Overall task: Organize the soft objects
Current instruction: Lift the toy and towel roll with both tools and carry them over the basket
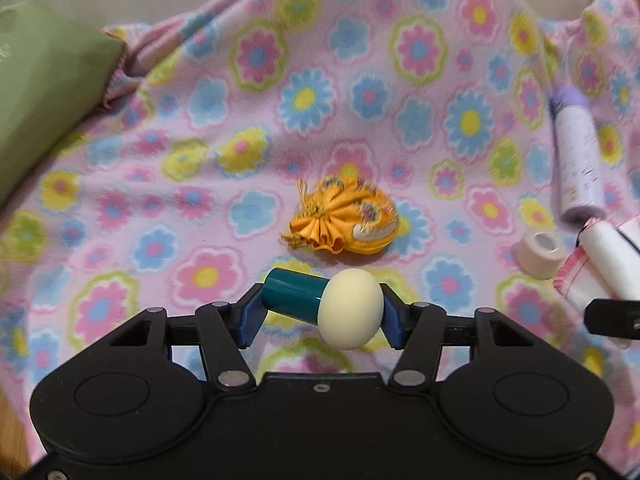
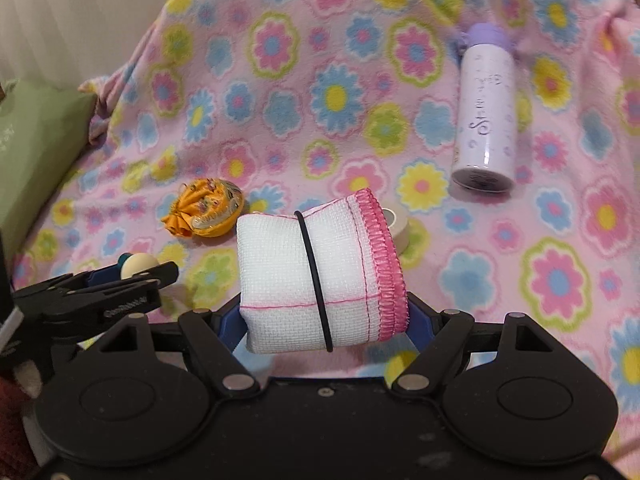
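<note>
My left gripper point(image 1: 318, 314) is shut on a small toy with a cream egg-shaped head point(image 1: 351, 308) and a teal cylinder body point(image 1: 294, 294), held above the flowered blanket point(image 1: 360, 80). It also shows in the right wrist view point(image 2: 138, 266). My right gripper point(image 2: 324, 320) is shut on a rolled white cloth with a pink hem point(image 2: 320, 276) bound by a black band. The cloth shows at the right edge of the left wrist view point(image 1: 608, 256). An orange drawstring pouch point(image 1: 344, 220) lies on the blanket ahead of the left gripper, also visible in the right wrist view point(image 2: 204, 210).
A white and purple bottle point(image 2: 484, 112) lies on the blanket at the right, also in the left wrist view point(image 1: 576, 148). A beige tape roll point(image 1: 538, 254) sits near it, half hidden behind the cloth in the right wrist view point(image 2: 398, 228). A green cushion point(image 1: 44, 92) lies at the left.
</note>
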{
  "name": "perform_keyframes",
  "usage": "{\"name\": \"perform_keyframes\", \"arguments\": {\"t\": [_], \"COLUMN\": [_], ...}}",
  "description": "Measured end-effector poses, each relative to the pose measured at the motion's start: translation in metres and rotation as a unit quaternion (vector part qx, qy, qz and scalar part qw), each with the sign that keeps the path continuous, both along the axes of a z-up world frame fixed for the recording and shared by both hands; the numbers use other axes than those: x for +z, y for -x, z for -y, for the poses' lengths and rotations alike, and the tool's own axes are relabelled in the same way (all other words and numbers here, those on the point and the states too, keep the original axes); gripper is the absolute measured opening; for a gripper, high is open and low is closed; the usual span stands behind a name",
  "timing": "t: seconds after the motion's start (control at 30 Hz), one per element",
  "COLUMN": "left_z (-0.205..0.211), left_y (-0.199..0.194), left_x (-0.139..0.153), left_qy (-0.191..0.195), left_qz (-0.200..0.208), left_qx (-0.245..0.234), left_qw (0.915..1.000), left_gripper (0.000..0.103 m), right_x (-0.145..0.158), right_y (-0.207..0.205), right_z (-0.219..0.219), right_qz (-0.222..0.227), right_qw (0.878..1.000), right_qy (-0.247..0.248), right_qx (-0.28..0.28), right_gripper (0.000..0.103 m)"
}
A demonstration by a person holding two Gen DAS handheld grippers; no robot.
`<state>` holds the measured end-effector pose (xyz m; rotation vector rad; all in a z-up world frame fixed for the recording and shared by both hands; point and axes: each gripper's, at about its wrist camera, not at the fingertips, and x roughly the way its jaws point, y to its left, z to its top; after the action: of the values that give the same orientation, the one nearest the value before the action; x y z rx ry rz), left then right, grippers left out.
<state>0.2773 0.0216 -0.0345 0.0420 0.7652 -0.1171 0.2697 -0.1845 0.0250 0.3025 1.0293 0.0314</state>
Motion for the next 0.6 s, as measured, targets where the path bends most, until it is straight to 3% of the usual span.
{"name": "perform_keyframes", "arguments": {"t": [0.3, 0.6], "left_z": [-0.002, -0.002], "left_y": [0.068, 0.152], "left_x": [0.055, 0.076], "left_qy": [0.023, 0.040], "left_qz": [0.001, 0.028], "left_qx": [0.008, -0.008], "left_qw": [0.9997, 0.9988], "left_gripper": [0.055, 0.055], "right_x": [0.054, 0.095], "right_y": [0.063, 0.157], "right_z": [0.000, -0.007], "right_qz": [0.050, 0.106], "right_qw": [0.998, 0.994], "right_qy": [-0.031, -0.027], "right_qx": [-0.010, -0.006], "right_gripper": [0.078, 0.078]}}
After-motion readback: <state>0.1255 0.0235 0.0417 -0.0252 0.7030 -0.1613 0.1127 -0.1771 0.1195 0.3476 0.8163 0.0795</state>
